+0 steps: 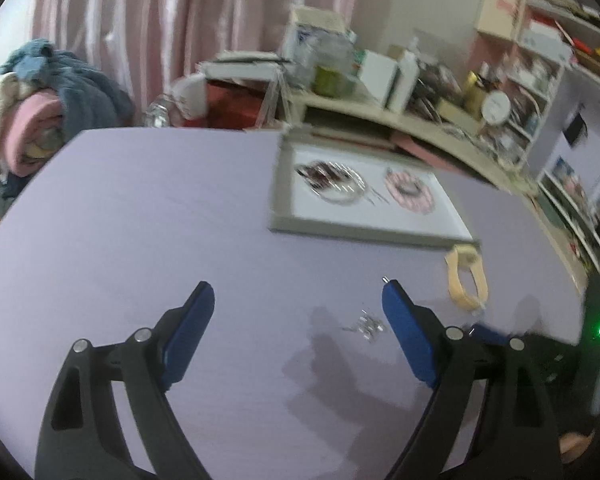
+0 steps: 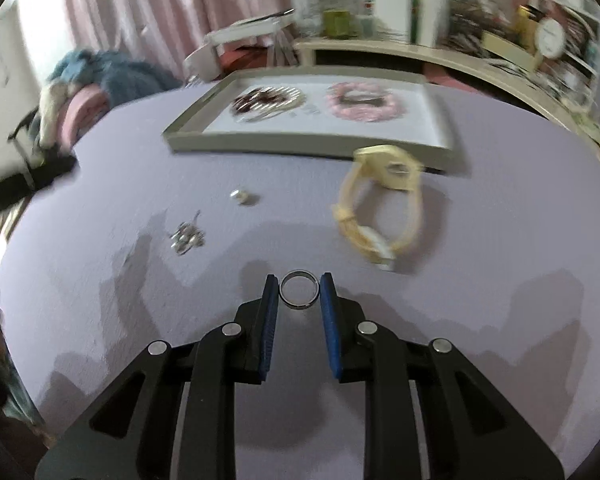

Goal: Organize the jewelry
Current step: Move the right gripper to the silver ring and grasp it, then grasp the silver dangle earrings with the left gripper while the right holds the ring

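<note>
Jewelry lay scattered on a lavender bench [image 2: 100,320], shown left to right. Toward the left, a small silver cluster [image 2: 186,236] of earrings or charms rested on the bare surface, with a single small silver piece [image 2: 242,197] just beyond it, nearer the far edge. At centre, a plain silver ring [image 2: 299,290] was clamped between the blue pads of the right tool [image 2: 299,286], whose jaws stood narrow, one pad against each side of the band. To the right, a cream wristwatch [image 2: 380,216] lay just in front of the tray. Along the far edge sat a shallow grey tray [image 2: 300,142] with a white floor, holding a dark beaded bracelet [image 2: 266,102] on its left and a pink bracelet [image 2: 360,106] on its right; fine detail there was blurred. In the left wrist view, the left tool [image 1: 298,292] was spread wide and held nothing, poised above the bench with the silver cluster [image 1: 366,326] close to its right finger [image 1: 408,332]. Cluttered shelves [image 1: 540,80] and a pink curtain [image 1: 160,40] stood behind the bench.
</note>
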Demonstrator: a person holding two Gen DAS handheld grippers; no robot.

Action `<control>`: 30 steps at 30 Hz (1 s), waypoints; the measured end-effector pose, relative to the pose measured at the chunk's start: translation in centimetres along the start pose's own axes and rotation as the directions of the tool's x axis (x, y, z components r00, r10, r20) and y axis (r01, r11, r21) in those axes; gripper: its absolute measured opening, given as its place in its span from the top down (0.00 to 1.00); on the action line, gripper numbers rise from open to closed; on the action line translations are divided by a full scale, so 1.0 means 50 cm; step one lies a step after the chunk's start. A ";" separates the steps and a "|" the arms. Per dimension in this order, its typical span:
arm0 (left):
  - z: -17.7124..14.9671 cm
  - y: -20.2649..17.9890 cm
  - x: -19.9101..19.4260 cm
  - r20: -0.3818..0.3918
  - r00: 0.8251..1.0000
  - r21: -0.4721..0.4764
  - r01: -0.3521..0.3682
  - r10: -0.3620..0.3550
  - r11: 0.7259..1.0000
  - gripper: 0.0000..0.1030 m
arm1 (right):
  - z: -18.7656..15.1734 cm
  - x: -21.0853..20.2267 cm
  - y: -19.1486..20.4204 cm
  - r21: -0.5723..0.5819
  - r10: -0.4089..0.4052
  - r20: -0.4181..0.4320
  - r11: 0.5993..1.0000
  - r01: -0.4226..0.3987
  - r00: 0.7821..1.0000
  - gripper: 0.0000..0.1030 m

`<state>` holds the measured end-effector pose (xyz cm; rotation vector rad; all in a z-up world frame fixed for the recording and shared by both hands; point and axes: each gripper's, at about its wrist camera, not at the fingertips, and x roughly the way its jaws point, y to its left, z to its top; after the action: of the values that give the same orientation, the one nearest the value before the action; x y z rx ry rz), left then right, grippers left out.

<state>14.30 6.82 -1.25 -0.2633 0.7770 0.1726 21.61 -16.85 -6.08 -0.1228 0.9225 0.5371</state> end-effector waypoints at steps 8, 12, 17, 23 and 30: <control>-0.031 -0.072 0.097 -0.102 0.994 0.100 0.053 -0.042 0.994 0.19 | 0.006 -0.040 -0.057 0.152 -0.030 0.041 0.988 0.024 0.999 0.78; -0.042 -0.089 0.127 -0.115 0.993 0.139 0.035 -0.019 0.990 0.32 | -0.003 -0.042 -0.075 0.187 -0.053 0.032 0.981 0.046 0.998 0.78; -0.052 -0.103 0.148 -0.133 0.991 0.163 0.030 -0.008 0.986 0.40 | -0.011 -0.048 -0.097 0.229 -0.066 0.024 0.972 0.059 0.998 0.78; -0.056 -0.115 0.158 -0.145 0.989 0.171 0.036 -0.011 0.985 0.43 | -0.011 -0.052 -0.104 0.242 -0.069 0.028 0.968 0.060 0.997 0.78; -0.050 -0.115 0.156 -0.140 0.990 0.160 0.034 -0.011 0.987 0.43 | -0.011 -0.050 -0.098 0.232 -0.069 0.029 0.971 0.060 0.997 0.78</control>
<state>19.54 1.03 -7.51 -0.1308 0.9204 0.0698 22.41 -22.26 -5.05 0.0675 0.9350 0.3674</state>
